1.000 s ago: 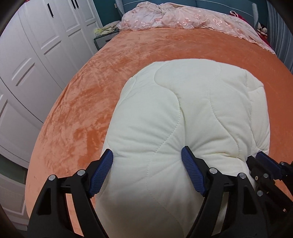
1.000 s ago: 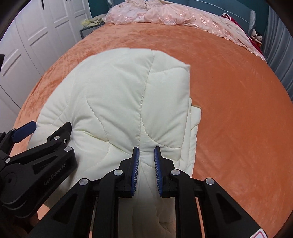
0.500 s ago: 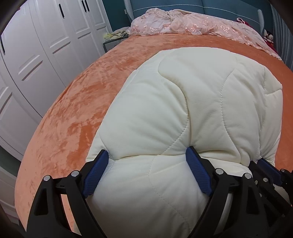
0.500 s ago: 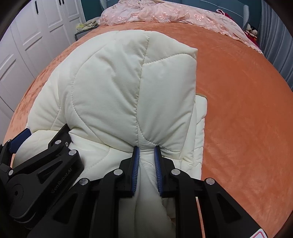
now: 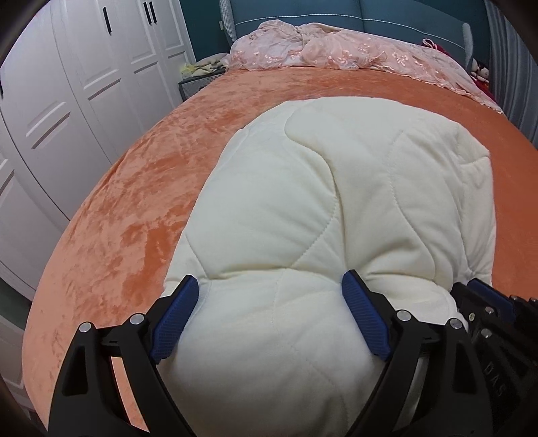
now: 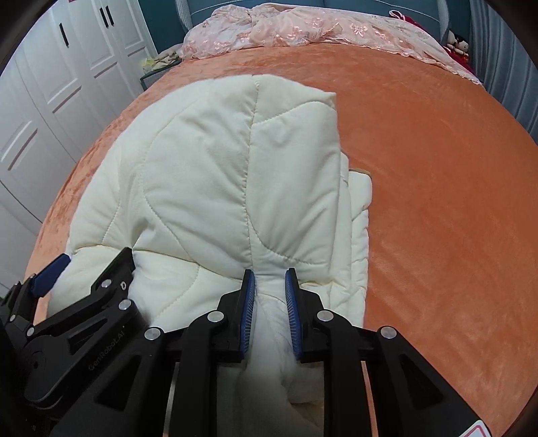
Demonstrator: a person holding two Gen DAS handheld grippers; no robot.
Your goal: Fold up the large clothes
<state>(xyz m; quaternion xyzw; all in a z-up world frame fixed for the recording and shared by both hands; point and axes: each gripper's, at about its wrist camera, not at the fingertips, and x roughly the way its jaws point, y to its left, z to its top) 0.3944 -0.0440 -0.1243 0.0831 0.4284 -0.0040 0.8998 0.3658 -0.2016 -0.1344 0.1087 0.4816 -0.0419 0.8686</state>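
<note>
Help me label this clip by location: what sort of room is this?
Most likely a home bedroom. A large bed under an orange bedspread has a teal padded headboard behind it, and white wardrobe doors stand alongside.

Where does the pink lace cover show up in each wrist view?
Left wrist: the pink lace cover lies across the top centre and right, at the far end of the orange bed, below the teal headboard.
Right wrist: the pink lace cover runs along the top centre to right, beyond the cream quilt.
Shared landmark: the white wardrobe at the left edge of both.
</note>
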